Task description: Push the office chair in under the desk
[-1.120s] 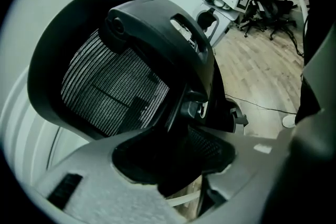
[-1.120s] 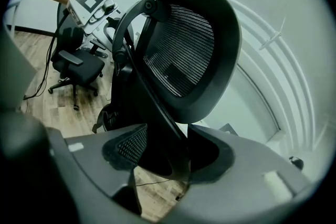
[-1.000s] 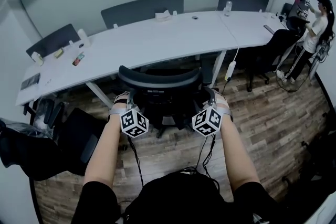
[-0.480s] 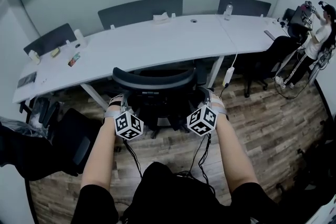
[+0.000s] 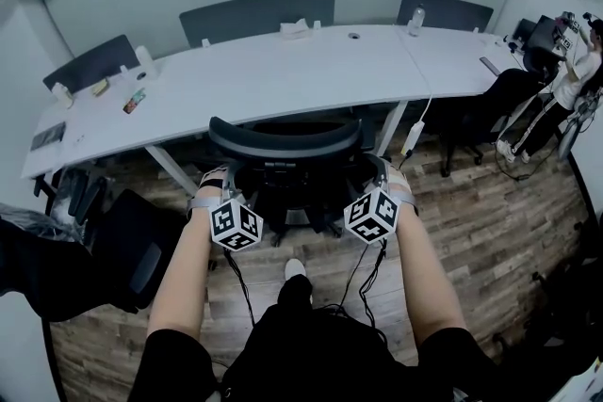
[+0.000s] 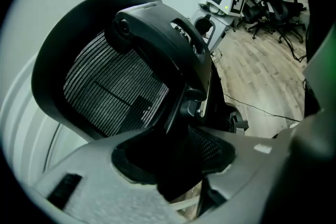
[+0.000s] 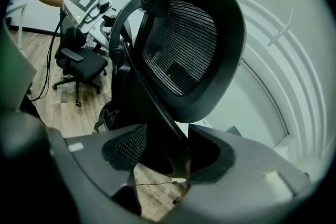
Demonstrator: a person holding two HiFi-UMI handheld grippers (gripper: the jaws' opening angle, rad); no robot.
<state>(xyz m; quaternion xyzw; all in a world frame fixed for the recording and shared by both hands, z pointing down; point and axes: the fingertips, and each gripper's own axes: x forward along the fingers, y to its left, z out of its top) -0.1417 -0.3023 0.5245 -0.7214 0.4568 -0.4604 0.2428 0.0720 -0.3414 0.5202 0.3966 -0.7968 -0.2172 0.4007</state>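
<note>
Black mesh-backed office chair [image 5: 285,146] at a long white bench [image 5: 264,71]; fingers of left gripper [image 6: 176,168] and right gripper [image 7: 165,157] each clamp its frame

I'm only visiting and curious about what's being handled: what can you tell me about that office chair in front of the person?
The office chair is black, with a curved mesh backrest set in a hard plastic-looking frame and a thick support arm behind it. It stands upright on the wood floor, its back toward the person and close to the near edge of the white desk. The left gripper and right gripper each clamp a part of its back frame, one on either side.
</note>
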